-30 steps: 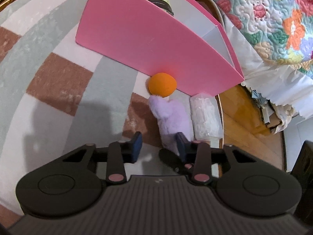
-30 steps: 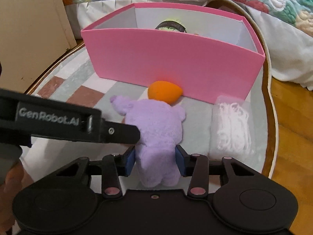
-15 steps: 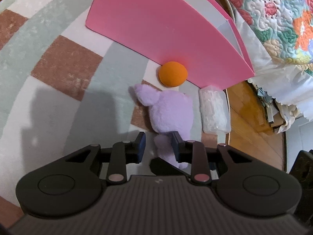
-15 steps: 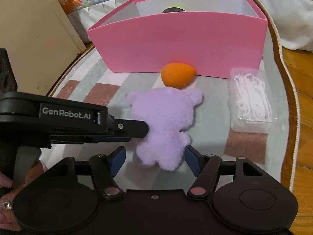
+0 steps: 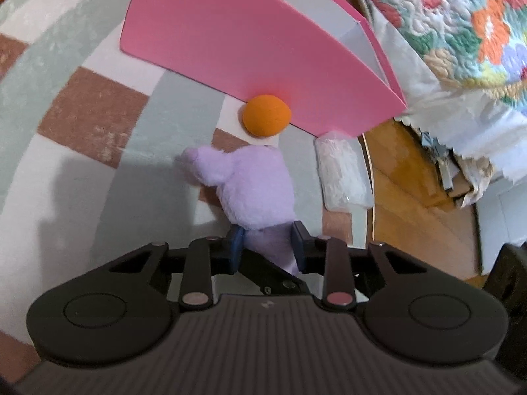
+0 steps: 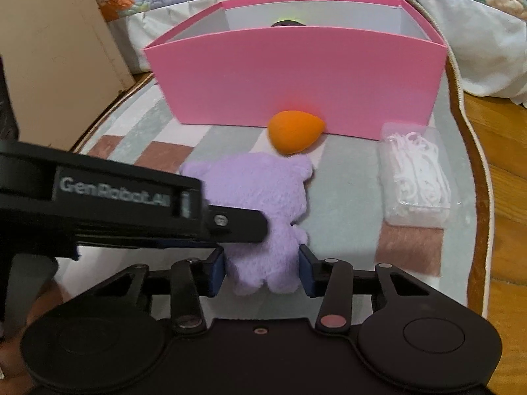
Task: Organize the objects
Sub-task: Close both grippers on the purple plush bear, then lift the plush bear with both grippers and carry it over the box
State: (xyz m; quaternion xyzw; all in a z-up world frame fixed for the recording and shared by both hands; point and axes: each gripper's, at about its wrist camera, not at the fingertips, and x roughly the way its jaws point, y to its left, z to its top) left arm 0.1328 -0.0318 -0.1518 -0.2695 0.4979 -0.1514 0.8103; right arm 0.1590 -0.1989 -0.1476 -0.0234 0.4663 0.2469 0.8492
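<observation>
Purple plush (image 6: 263, 204) lies on the rug (image 6: 346, 197), at 6 o'clock from the pink box (image 6: 296, 79). Both the left gripper (image 5: 267, 247) and the right gripper (image 6: 262, 271) are clamped on its lower body. An orange sponge (image 6: 293, 130) touches the box; a floss bag (image 6: 413, 181) sits at 3 o'clock.
</observation>
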